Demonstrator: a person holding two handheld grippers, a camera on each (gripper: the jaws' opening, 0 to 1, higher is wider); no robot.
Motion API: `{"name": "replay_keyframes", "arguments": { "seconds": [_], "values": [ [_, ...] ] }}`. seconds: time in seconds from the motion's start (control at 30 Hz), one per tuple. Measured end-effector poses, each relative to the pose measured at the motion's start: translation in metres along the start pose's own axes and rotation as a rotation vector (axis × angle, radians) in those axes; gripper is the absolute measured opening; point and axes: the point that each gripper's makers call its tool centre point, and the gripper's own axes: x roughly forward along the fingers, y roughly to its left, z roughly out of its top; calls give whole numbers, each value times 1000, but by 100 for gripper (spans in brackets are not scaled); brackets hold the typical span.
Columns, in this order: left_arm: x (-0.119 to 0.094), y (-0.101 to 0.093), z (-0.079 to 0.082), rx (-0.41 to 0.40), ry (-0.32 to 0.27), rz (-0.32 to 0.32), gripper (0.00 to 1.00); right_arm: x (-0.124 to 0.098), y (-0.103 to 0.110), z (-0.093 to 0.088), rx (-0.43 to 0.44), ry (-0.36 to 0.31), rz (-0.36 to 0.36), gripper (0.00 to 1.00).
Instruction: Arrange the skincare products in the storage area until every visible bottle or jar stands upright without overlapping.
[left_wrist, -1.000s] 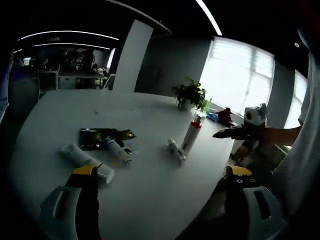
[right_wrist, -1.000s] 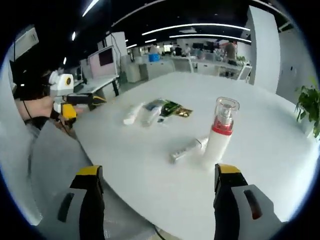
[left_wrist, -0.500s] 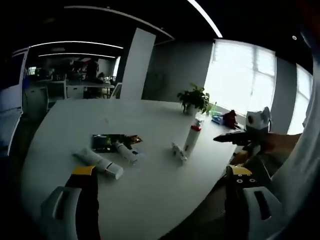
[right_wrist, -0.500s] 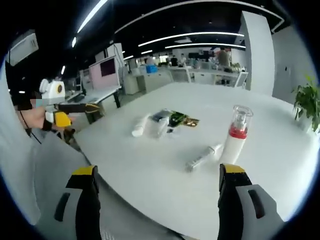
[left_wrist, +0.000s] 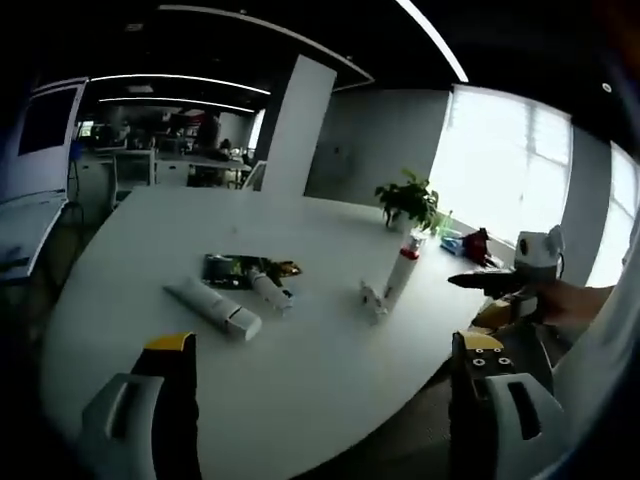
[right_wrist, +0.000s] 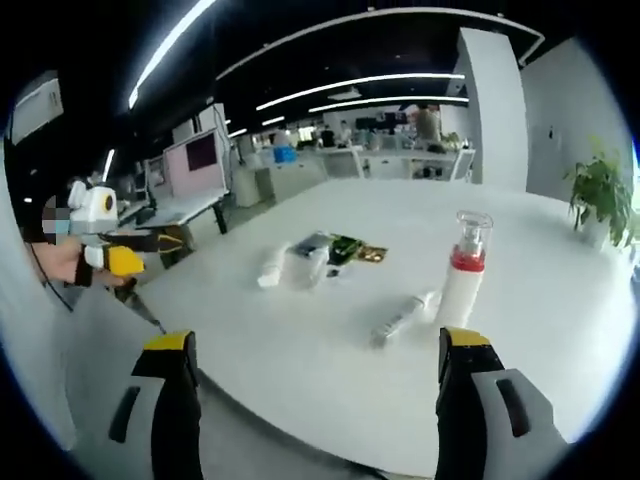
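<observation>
A pump bottle (left_wrist: 404, 271) (right_wrist: 464, 281) with a red band and clear cap stands upright on the white table (left_wrist: 300, 370) (right_wrist: 300, 350). A small white tube (left_wrist: 372, 298) (right_wrist: 400, 318) lies flat next to it. Farther off lie a large white tube (left_wrist: 213, 307) (right_wrist: 272, 267), a smaller tube (left_wrist: 268, 288) (right_wrist: 311, 263) and a dark green packet (left_wrist: 235, 270) (right_wrist: 346, 247). My left gripper (left_wrist: 324, 345) (right_wrist: 120, 258) is open and holds nothing, back from the table edge. My right gripper (right_wrist: 316, 343) (left_wrist: 505, 284) is open too, off the table's other side.
A potted plant (left_wrist: 410, 200) (right_wrist: 600, 195) stands at the table's far side, with a red item (left_wrist: 472, 243) near it. Desks, chairs and monitors fill the office behind. A hand (left_wrist: 565, 300) holds the right gripper.
Both views have drawn back from the table, so the products look smaller and farther. The products have not moved. Both grippers have stayed open.
</observation>
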Motion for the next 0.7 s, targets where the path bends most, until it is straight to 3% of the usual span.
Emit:
{"name": "replay_keyframes", "arguments": {
  "seconds": [0.1, 0.7],
  "values": [
    [0, 1, 0, 1, -1, 2, 99, -2, -6, 1, 39, -9, -7, 99],
    [13, 12, -3, -50, 54, 7, 97, 3, -5, -11, 53, 58, -1, 99]
  ]
}}
